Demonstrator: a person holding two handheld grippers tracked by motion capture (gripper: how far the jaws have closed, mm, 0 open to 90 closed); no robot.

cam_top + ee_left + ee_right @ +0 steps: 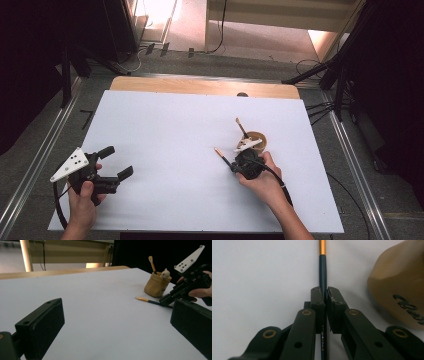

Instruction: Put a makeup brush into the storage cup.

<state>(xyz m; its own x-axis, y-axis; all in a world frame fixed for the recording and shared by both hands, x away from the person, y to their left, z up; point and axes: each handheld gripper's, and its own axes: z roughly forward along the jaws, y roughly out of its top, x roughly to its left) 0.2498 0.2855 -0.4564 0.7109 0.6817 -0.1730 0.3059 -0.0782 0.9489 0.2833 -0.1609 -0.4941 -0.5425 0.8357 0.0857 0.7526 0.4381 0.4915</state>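
A thin brush with a dark handle and a gold ferrule lies on the white table top. My right gripper is shut on its handle. In the right gripper view the jaws pinch the dark handle, which runs straight ahead from the right gripper. A tan cup stands just beyond and to the right, holding a second brush and a small pale figure. My left gripper rests open at the table's near left, with nothing between its fingers.
The white sheet covers a wooden table whose bare far edge shows at the back. Metal rails run along both sides on the floor. The tan cup sits close to my right gripper's right side.
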